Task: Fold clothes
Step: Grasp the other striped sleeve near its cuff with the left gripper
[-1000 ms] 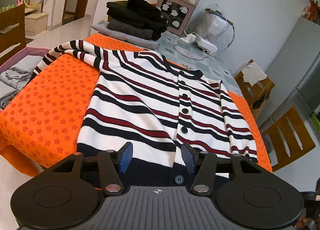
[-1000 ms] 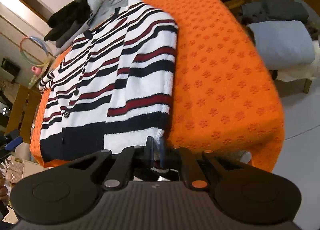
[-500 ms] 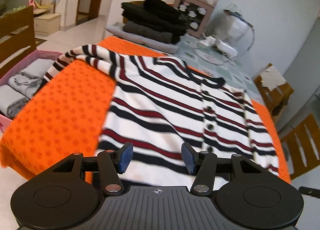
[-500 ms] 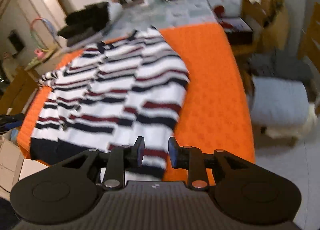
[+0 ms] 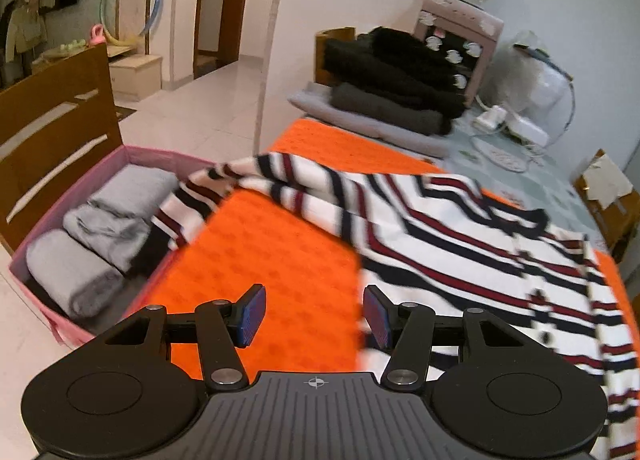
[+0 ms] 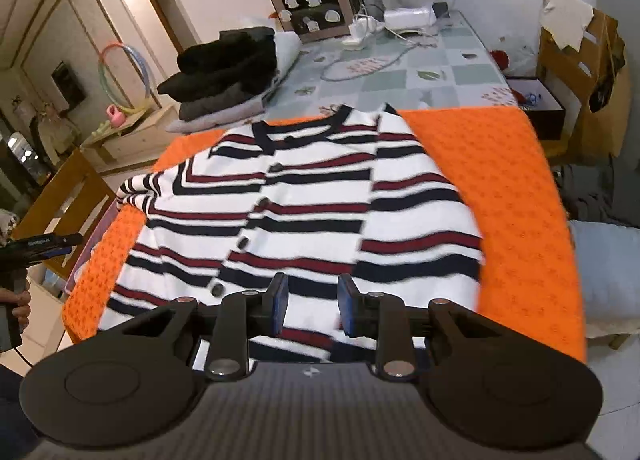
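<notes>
Cardigan: striped white, navy and maroon knit cardigan [image 6: 304, 212] lies buttoned on the orange-covered bench [image 6: 504, 188], one sleeve [image 5: 224, 188] trailing toward 10 o'clock.
Fingers: left gripper [image 5: 314, 314] and right gripper [image 6: 312, 302] both released, empty.
Risk: the overhanging sleeve could drag the knit askew.

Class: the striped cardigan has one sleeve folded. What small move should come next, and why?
Probably the left gripper, open and empty, should reach for the unfolded sleeve. It trails off the orange mat over the pink box, while the other side of the cardigan already lies folded in.

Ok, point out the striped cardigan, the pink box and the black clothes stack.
striped cardigan [image 6: 304, 216], right wrist view, chest.
pink box [image 5: 80, 188], left wrist view, far wall.
black clothes stack [image 5: 392, 72], left wrist view, front.
</notes>
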Tool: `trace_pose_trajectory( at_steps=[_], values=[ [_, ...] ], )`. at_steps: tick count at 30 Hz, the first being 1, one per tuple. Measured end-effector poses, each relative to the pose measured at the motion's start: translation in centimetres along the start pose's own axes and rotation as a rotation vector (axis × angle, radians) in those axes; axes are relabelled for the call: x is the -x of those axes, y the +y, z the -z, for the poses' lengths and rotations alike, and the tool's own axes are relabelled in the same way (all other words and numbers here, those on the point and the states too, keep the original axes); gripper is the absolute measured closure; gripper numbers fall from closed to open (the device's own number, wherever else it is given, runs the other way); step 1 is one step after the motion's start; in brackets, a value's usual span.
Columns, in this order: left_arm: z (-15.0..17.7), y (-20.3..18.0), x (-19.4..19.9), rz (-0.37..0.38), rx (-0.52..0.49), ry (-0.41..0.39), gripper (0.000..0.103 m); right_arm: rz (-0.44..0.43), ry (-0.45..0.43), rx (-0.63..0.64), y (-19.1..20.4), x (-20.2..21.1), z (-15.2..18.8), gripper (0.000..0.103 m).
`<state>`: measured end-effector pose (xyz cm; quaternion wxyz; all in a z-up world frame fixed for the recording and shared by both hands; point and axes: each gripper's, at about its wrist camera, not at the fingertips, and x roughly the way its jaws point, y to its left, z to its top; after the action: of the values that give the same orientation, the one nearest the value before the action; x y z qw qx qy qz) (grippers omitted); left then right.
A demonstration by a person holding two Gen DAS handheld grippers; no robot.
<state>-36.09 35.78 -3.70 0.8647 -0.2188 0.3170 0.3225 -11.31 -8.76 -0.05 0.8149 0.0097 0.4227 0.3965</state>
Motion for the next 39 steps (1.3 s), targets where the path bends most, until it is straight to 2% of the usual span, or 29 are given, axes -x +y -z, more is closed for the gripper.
trace_pose_trajectory(
  at_steps=[10, 17, 23, 26, 31, 39],
  values=[
    [-4.3, 10.2, -7.2, 0.072, -0.117, 0.039, 0.046, 0.148, -0.099, -0.116, 12.0, -3.8, 1.0, 0.072],
    [-6.5, 15.1, -11.8, 0.082, -0.218, 0.053, 0.046, 0.211, -0.128, -0.216, 18.5, -5.5, 2.5, 0.072],
    [-7.2, 17.3, -16.5, 0.068, -0.275, 0.072, 0.046, 0.256, -0.135, -0.253, 21.5, -5.4, 3.9, 0.072],
    [-7.4, 17.9, -18.6, 0.071, -0.269, 0.081, 0.046, 0.286, -0.141, -0.279, 22.0, -5.1, 4.4, 0.072],
    [-7.4, 18.4, -21.9, 0.078, -0.258, 0.108, 0.047, 0.317, -0.141, -0.306, 22.6, -5.2, 5.1, 0.072],
    [-7.7, 18.2, -26.2, 0.059, -0.323, 0.132, 0.05, 0.355, -0.132, -0.327, 23.6, -5.4, 5.8, 0.072]
  ],
)
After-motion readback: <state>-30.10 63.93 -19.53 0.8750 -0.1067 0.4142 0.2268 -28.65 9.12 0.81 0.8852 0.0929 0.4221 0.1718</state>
